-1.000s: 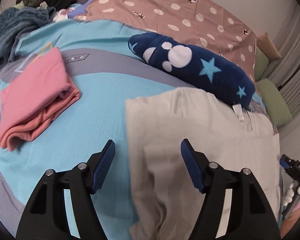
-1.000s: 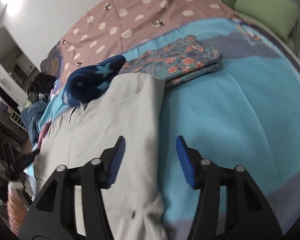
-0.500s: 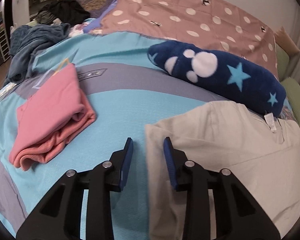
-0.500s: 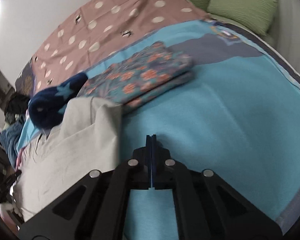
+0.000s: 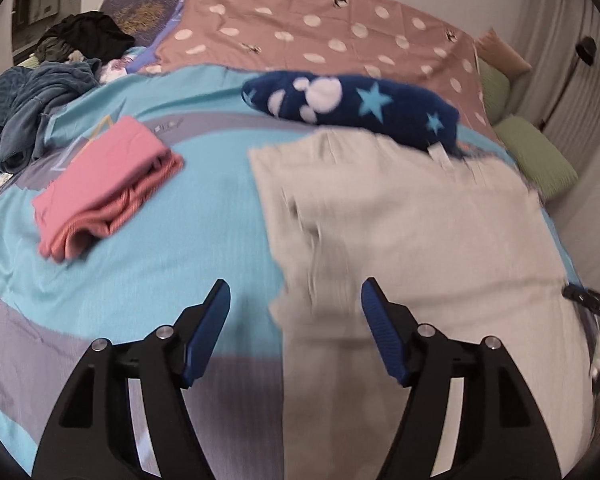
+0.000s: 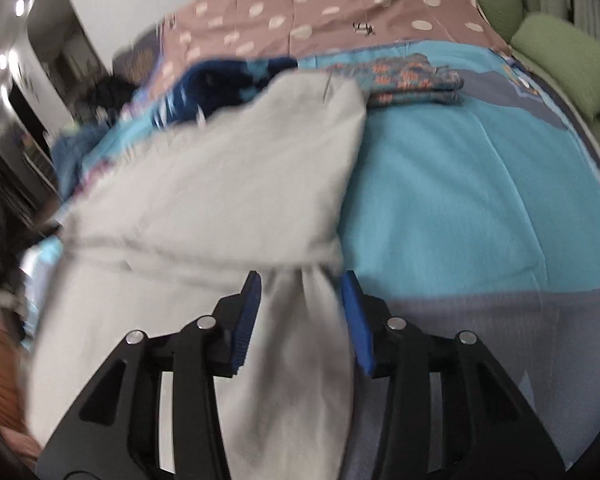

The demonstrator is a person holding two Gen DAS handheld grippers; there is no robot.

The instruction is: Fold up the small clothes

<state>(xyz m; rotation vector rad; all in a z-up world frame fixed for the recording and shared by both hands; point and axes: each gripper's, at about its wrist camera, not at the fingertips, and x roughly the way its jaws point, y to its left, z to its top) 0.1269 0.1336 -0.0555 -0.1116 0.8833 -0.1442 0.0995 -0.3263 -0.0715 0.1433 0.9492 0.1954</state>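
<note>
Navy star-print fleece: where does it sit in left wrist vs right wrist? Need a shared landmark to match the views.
Left wrist: navy star-print fleece sits upper centre, along the far edge of the beige garment.
Right wrist: same fleece sits upper left, blurred, partly hidden behind the beige garment.
Shared landmark: the pink polka-dot sheet just beyond the fleece in both.

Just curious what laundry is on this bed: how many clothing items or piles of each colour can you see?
Pink folded garment: 1
Beige garment: 1
Navy starred fleece: 1
Floral folded garment: 1
Dark heap: 1, pieces too jumbled to count
Total: 5
</note>
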